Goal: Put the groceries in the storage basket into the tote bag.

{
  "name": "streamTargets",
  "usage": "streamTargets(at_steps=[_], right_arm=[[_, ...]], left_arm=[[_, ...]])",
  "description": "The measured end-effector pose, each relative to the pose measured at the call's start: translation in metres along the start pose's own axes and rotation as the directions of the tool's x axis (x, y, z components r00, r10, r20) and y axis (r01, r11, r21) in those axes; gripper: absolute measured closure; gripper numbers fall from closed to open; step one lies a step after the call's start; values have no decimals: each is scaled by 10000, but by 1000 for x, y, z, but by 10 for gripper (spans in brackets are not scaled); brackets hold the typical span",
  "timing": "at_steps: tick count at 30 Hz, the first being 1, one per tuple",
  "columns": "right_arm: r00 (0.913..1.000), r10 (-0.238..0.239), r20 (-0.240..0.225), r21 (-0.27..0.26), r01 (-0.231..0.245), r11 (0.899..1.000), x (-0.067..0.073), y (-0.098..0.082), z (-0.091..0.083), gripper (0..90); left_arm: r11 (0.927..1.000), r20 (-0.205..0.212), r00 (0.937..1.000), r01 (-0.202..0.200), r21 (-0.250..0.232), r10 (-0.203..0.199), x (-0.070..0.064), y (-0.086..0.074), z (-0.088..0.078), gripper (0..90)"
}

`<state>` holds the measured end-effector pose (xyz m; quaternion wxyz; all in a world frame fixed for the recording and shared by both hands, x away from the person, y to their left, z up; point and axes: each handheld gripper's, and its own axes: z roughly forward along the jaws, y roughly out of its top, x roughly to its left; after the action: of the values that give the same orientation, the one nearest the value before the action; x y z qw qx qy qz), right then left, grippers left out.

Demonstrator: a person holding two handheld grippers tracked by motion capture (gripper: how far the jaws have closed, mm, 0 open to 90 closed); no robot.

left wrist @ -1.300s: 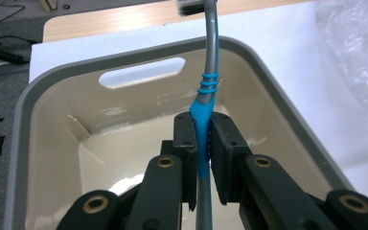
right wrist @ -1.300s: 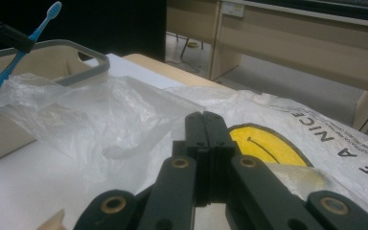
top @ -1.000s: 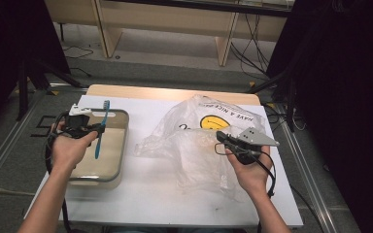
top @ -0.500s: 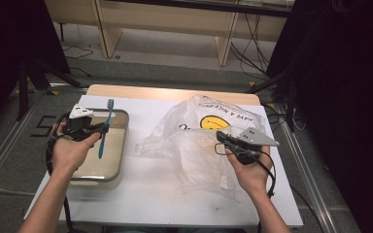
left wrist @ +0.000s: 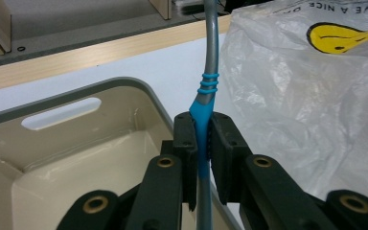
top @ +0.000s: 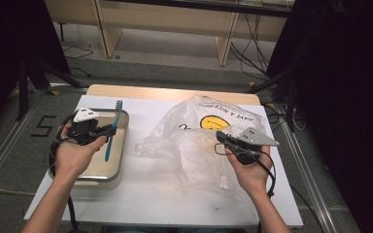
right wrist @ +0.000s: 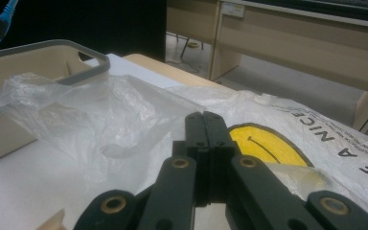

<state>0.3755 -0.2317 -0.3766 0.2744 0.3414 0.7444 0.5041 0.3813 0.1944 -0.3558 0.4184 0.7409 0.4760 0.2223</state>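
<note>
Item: blue toothbrush (top: 112, 130), slim, its grey neck ringed with blue ribs, bristle head pointing away from me. Location: above the beige tray (top: 121, 167), clamped at the handle in my left tool (top: 108, 130). Status: picked up, I judge; carrying it to the smiley plastic bag (top: 209, 141), right of the tray, remains. My right tool (top: 222, 137) is clenched on a fold of that bag.

Tray (top: 121, 167) left, bag (top: 199, 145) right — toothbrush (top: 111, 133) seemingly above the tray.
</note>
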Motion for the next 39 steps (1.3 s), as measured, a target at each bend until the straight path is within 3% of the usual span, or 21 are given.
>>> streamTargets(at_steps=[25,39], right_arm=[[10000,27,20,-26,-26,10000,0,0,-1,900],[10000,19,14,-35,-19,10000,0,0,-1,900]], left_arm=[[9959,706,9942,-842,340,816,-38,-4,1,812],[9895,1190,9839,-1388,408,1331,-58,-3,3,812]])
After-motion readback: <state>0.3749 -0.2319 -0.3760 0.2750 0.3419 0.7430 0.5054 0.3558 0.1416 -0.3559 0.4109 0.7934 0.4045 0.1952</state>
